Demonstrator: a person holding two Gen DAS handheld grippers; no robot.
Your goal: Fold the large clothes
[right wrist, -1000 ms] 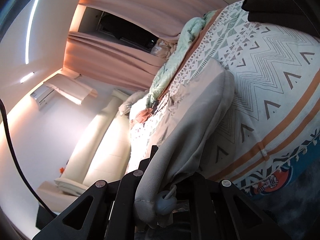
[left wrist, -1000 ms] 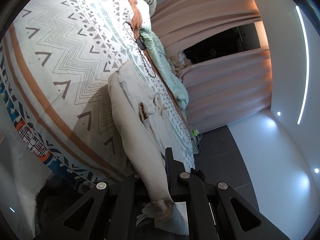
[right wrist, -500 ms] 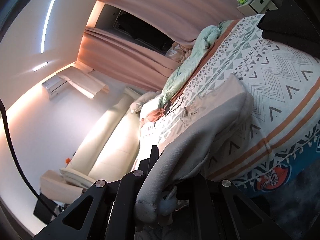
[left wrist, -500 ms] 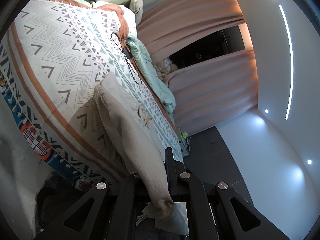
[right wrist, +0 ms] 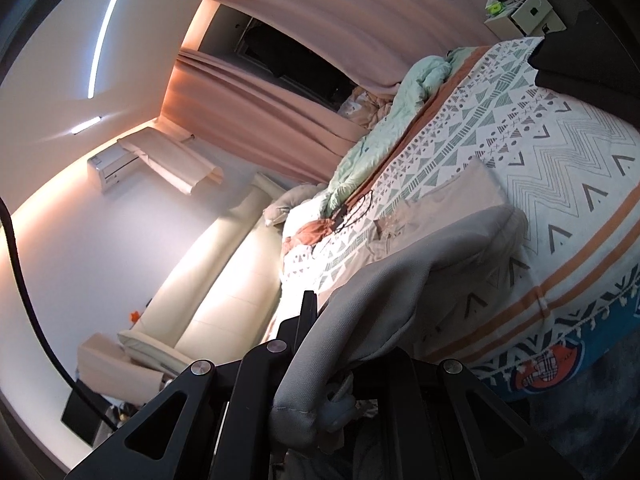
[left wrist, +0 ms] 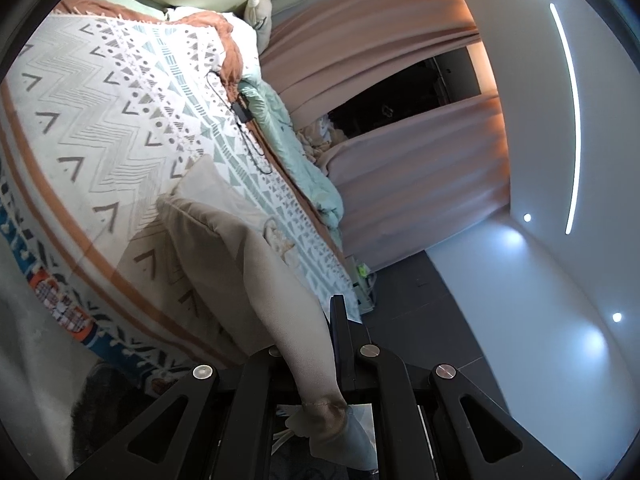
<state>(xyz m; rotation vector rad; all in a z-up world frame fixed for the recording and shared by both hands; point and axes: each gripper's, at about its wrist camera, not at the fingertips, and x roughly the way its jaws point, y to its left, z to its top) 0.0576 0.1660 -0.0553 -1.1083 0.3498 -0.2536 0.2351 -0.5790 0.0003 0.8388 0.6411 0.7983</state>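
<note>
A beige pair of trousers [left wrist: 224,236] lies on a bed covered by a patterned white, teal and orange blanket [left wrist: 104,120]. My left gripper [left wrist: 316,344] is shut on one cuffed leg end of the trousers, which runs taut from the bed into the jaws. My right gripper [right wrist: 332,328] is shut on the other leg end of the trousers [right wrist: 432,240], lifted above the bed's edge. The waist with a drawstring [right wrist: 388,224] rests on the blanket [right wrist: 560,152].
A mint quilt [left wrist: 288,148], a black cable [left wrist: 248,136] and an orange cloth [right wrist: 316,232] lie on the bed's far side. Pink curtains [left wrist: 400,152] hang behind. A cream sofa [right wrist: 216,280] stands past the bed. Dark floor [left wrist: 420,312] lies beside it.
Both grippers have pulled back and up from the bed with the leg ends. The trousers slid toward the bed's edge and stretched out.
</note>
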